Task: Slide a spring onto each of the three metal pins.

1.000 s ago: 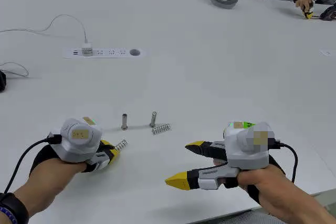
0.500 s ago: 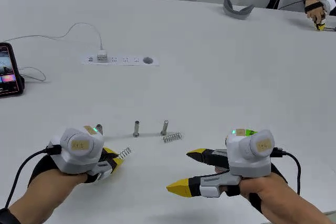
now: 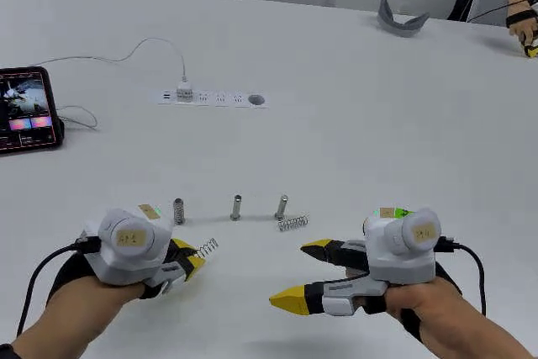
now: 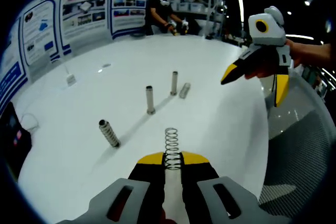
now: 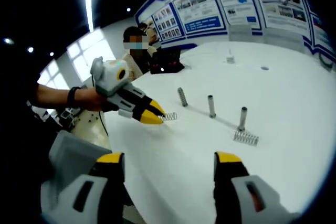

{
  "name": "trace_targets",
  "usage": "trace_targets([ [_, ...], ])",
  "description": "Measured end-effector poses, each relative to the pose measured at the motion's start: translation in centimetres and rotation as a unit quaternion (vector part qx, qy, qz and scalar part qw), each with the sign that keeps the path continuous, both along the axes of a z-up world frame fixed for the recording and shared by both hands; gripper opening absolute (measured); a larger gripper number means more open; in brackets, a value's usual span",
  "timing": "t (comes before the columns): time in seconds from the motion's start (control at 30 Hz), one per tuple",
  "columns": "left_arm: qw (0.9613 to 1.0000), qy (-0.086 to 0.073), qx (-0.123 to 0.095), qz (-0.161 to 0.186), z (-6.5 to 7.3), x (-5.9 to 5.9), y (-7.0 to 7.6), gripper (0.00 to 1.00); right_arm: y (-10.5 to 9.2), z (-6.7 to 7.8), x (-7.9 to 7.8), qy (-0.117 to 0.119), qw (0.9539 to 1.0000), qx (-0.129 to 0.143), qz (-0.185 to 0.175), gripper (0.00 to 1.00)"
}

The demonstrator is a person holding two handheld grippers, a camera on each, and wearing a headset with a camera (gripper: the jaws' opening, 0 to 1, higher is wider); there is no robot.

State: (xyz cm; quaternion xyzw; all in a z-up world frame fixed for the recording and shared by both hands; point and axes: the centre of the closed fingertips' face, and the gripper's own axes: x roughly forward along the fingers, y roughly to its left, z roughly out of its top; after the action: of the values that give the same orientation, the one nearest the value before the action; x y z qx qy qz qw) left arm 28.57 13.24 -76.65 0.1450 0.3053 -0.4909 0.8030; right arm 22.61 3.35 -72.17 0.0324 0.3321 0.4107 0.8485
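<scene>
Three metal pins stand in a row on the white table. The left pin [image 3: 178, 211] [image 4: 109, 133] [image 5: 182, 97] wears a spring. The middle pin [image 3: 236, 207] [image 4: 150, 99] [image 5: 211, 106] and right pin [image 3: 282, 207] [image 4: 174, 83] [image 5: 242, 118] are bare. A loose spring [image 3: 292, 223] [image 4: 185, 90] [image 5: 245, 138] lies beside the right pin. My left gripper [image 3: 189, 258] [image 4: 167, 159] is shut on another spring [image 3: 207, 247] [image 4: 171, 144] [image 5: 169, 116], held just in front of the pins. My right gripper [image 3: 304, 275] [image 5: 169, 162] is open, empty, right of the pins.
A white power strip [image 3: 218, 99] with a plugged charger and cable lies beyond the pins. A phone [image 3: 25, 109] with a lit screen stands at the far left. A grey curved object [image 3: 402, 21] rests at the back. Another person's hand [image 3: 521, 24] works far right.
The head camera has shifted, bringing the phone and the sprung left pin into view. Both grippers hold about the same places; the left stays shut on its spring.
</scene>
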Motion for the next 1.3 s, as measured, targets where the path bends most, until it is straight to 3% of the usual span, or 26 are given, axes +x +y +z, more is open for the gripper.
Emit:
trace_targets([
  [0.47, 0.9999, 0.003, -0.007, 0.011, 0.8, -2.4, 1.7, 0.1, 1.8, -0.4, 0.4, 0.009, 0.9996, 0.014, 0.023, 0.68],
  [0.67, 0.9999, -0.002, -0.013, 0.009, 1.9, -3.1, 1.8, 0.1, 2.8, -0.4, 0.7, 0.012, 0.9992, 0.025, 0.031, 0.65],
  [1.03, 0.9996, -0.016, -0.018, -0.014, 3.3, -4.0, 0.5, 0.1, 4.4, 0.0, 1.4, 0.021, 0.9977, 0.057, 0.031, 0.59],
  [1.3, 0.9989, -0.021, -0.028, -0.03, 4.2, -4.5, -1.3, 0.1, 5.2, 0.6, 1.6, 0.031, 0.9953, 0.086, 0.033, 0.52],
])
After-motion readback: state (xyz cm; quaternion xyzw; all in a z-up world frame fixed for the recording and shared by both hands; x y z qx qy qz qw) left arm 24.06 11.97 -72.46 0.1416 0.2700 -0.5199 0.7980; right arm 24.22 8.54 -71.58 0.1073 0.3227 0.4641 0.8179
